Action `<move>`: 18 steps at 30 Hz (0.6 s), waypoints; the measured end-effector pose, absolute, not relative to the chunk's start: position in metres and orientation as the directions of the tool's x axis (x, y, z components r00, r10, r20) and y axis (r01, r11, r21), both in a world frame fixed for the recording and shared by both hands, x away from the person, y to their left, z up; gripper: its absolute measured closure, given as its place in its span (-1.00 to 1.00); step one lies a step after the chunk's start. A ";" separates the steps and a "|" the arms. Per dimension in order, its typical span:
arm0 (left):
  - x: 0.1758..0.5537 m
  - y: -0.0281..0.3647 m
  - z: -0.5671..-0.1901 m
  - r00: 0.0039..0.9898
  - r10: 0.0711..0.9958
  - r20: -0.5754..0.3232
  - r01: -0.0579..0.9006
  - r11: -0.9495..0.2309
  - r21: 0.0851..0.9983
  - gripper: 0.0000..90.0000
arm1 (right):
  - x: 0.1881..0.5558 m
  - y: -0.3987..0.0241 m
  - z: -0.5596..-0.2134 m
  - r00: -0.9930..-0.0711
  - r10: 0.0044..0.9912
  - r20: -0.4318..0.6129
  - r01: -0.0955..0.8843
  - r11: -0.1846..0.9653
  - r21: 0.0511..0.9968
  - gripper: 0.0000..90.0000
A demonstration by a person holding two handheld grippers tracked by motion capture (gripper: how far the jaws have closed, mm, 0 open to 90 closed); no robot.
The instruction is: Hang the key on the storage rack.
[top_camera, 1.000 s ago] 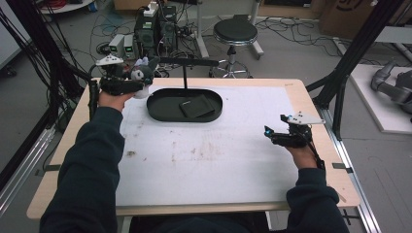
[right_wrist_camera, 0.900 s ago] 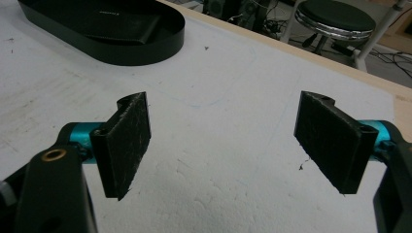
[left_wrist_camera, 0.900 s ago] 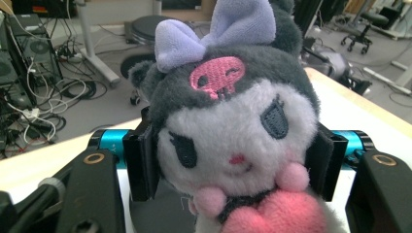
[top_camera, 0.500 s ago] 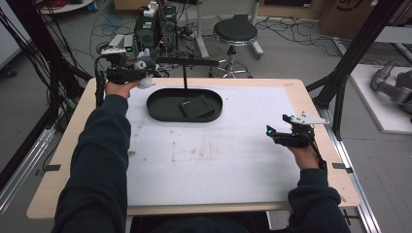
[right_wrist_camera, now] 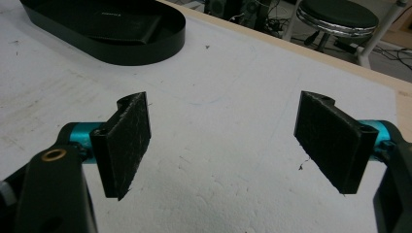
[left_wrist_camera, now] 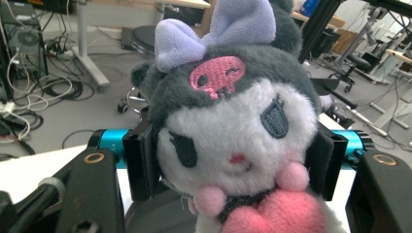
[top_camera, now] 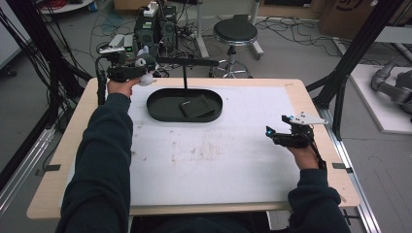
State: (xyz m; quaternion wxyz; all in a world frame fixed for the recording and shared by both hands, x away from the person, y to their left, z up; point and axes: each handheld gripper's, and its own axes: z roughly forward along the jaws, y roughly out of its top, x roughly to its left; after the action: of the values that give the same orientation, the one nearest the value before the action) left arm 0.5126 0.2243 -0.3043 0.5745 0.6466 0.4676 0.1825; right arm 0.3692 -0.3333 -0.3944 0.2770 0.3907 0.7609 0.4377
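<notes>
A: L gripper (top_camera: pixel 141 68) w/ the plush (left_wrist_camera: pixel 233 131) moved up to the table's (top_camera: pixel 243 165) far left corner, by the tray (top_camera: pixel 160 109).
B: Jaws squeezed the plush tight. R gripper (right_wrist_camera: pixel 223 141) stayed put, jaws wide apart.

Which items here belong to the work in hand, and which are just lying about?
In hand:
- plush toy, clamped in the left gripper
- black oval tray, close beside it

Lying about:
- flat black wallet in the tray
- round stool on the floor
- right gripper, open over bare table
</notes>
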 end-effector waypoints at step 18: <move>0.506 0.241 -0.342 0.379 0.885 -0.270 0.432 0.089 0.897 -0.22 | 0.366 -0.334 -0.395 -0.541 0.837 -0.077 0.358 0.312 0.880 -0.53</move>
State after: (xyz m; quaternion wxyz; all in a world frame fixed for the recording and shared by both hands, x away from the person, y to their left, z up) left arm 0.5062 0.2414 -0.3421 0.5289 0.6402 0.5144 0.2140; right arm 0.3663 -0.3343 -0.3947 0.2749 0.3922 0.7618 0.4361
